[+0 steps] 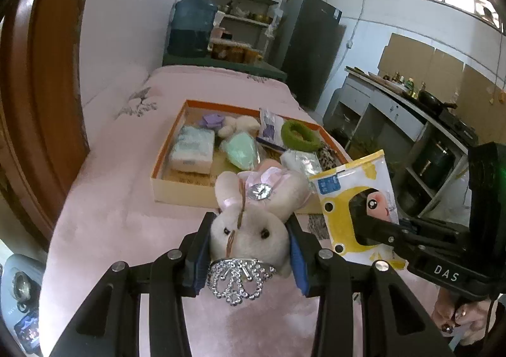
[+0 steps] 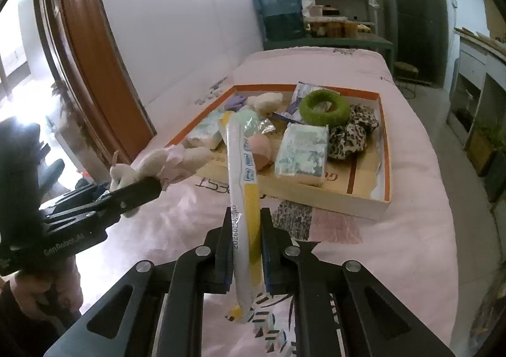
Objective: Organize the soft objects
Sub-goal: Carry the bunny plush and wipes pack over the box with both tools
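My left gripper (image 1: 249,236) is shut on a white plush rabbit (image 1: 253,217) with a pink bow and a silver tiara, held above the pink bed. It also shows in the right wrist view (image 2: 151,167). My right gripper (image 2: 245,230) is shut on a white and yellow tissue pack (image 2: 242,186), seen edge-on; the left wrist view shows its cartoon face (image 1: 357,198). An orange-rimmed cardboard box (image 1: 172,138) lies ahead on the bed, with several soft items inside: a green ring (image 2: 324,105), tissue packs (image 2: 300,154), a leopard scrunchie (image 2: 351,132).
The pink bedcover (image 1: 120,214) spreads around the box. A wooden headboard (image 1: 41,72) stands at the left. A blue water jug (image 1: 193,24), shelves and a dark fridge (image 1: 313,46) stand beyond the bed. A kitchen counter (image 1: 411,103) runs along the right.
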The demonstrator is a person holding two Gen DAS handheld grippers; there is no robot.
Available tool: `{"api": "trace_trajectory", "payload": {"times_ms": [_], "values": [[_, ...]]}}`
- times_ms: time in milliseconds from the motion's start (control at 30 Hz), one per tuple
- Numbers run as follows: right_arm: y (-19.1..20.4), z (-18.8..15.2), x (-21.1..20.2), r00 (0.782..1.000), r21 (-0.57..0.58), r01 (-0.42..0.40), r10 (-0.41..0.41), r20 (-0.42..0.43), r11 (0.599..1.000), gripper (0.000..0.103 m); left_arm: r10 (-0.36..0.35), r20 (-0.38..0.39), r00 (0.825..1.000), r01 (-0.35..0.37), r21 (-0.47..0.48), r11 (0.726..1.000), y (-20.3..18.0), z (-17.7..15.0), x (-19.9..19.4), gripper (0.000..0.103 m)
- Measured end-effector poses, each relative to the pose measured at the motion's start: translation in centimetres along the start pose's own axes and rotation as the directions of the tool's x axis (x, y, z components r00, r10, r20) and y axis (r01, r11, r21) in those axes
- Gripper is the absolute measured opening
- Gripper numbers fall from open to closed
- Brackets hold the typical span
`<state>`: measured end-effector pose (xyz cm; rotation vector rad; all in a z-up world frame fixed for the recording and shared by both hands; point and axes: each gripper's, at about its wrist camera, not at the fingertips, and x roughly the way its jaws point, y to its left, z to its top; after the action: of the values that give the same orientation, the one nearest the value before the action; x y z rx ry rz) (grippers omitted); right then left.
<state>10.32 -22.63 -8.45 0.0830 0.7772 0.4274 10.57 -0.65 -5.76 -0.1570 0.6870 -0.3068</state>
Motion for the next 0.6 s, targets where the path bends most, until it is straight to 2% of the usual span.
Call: {"api": "trace_trajectory", "payload": {"times_ms": [400, 600], "values": [[-0.4, 2.3, -1.9, 0.998, -0.006, -0.006, 0.007, 0.065, 1.0, 0.014, 0.03, 0.045, 0.999, -0.031, 0.016, 0.999, -0.6, 2.5, -0.2, 0.043], [-1.7, 4.3, -2.1, 0.994, 0.039, -0.034, 0.03, 0.102, 0.999, 0.014, 0.051, 0.085, 0.995, -0.053, 0.027, 0.998, -1.0, 4.8, 0.2, 0.043]]}}
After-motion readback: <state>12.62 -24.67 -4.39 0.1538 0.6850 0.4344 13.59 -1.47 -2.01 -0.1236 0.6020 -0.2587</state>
